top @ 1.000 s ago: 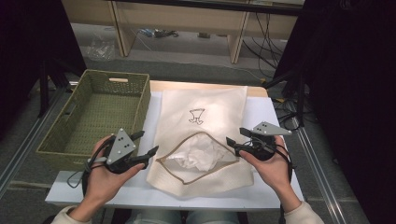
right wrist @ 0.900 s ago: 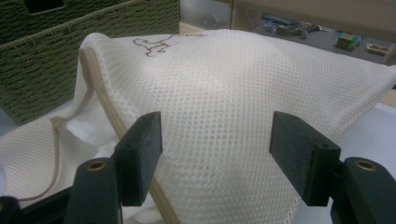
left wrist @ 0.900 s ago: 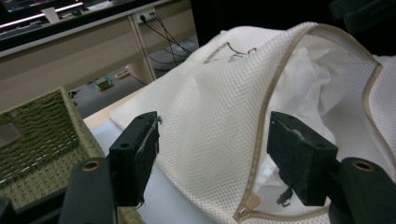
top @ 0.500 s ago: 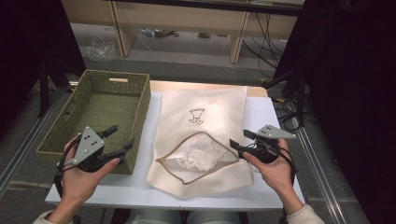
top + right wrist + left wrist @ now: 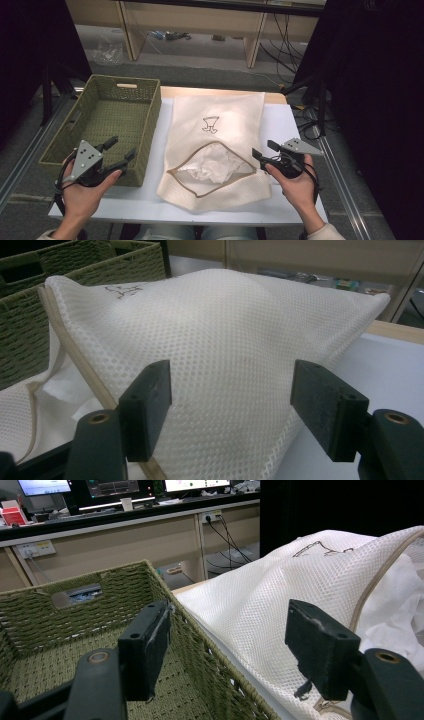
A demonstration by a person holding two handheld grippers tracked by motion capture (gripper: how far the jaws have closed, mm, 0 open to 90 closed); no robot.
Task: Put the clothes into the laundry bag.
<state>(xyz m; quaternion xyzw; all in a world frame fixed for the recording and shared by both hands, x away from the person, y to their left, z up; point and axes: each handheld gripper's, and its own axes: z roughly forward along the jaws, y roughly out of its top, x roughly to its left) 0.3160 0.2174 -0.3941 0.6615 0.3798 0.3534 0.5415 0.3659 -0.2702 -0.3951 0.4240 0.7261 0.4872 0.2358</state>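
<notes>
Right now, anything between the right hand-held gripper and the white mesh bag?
Nothing visible. The right hand-held gripper sits open at the right edge of the white mesh laundry bag, and the right gripper view shows bare mesh directly beyond its jaws.

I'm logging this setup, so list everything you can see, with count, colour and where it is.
Mesh laundry bag: one, cream, table centre, mouth open toward the person.
White cloth: one, inside the bag's mouth.
Woven basket: one, olive green, left of the bag.
Table: one, white top.
Left gripper: one, black, jaws open, over the basket's near corner.
Right gripper: one, black, jaws open, at the bag's right edge.
Hands: two, holding the grippers.
</notes>
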